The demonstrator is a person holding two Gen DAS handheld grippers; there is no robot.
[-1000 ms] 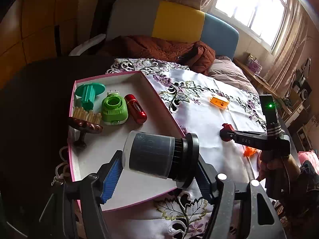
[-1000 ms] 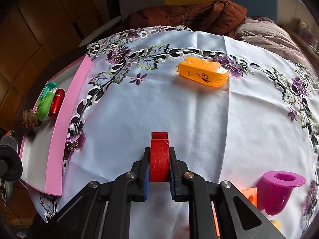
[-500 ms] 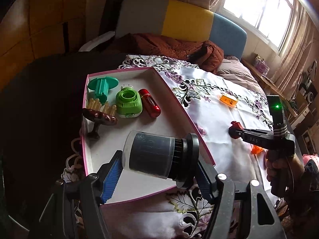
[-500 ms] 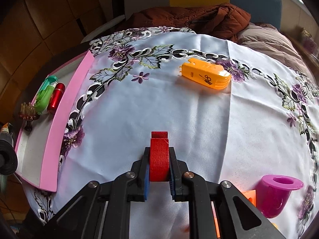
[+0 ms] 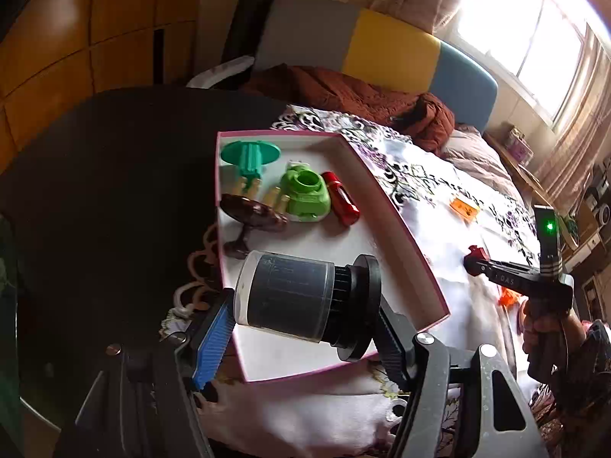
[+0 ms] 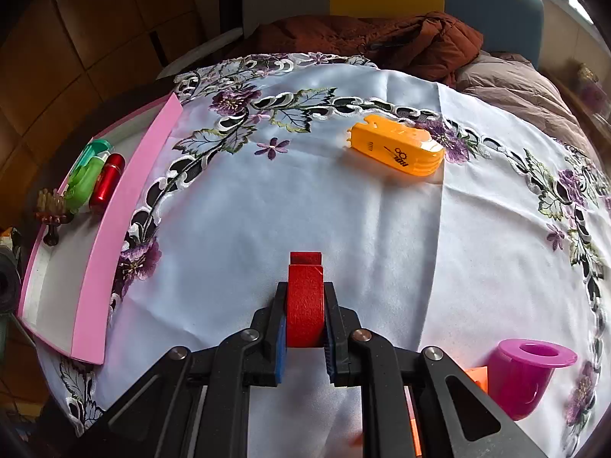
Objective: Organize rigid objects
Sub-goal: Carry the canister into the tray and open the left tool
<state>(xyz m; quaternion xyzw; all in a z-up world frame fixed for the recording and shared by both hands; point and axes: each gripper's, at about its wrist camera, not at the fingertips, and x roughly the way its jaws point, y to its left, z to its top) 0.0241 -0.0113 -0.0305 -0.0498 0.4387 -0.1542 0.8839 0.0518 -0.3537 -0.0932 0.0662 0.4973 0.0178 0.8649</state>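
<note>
In the left wrist view, the left gripper (image 5: 305, 328) pinches a dark grey cylinder with a clear cover and a black ribbed base (image 5: 301, 299). It lies sideways between the blue pads, at the lower middle of the frame, over the near part of the pink tray (image 5: 397, 225). Whether it touches the tray floor, I cannot tell. In the upper part of the tray lie a teal flanged piece (image 5: 250, 156), a green round device (image 5: 305, 192), a red capsule (image 5: 341, 198) and a brown brush on a stand (image 5: 252, 215).

In the right wrist view, the right gripper (image 6: 305, 318) is pressed together on a red block (image 6: 304, 305) at the lower middle, above the embroidered white cloth (image 6: 343, 229). An orange comb attachment (image 6: 397, 149) lies at the upper right of centre. A magenta cup (image 6: 529, 378) lies at the lower right, with an orange piece (image 6: 477, 376) just beside it.
</note>
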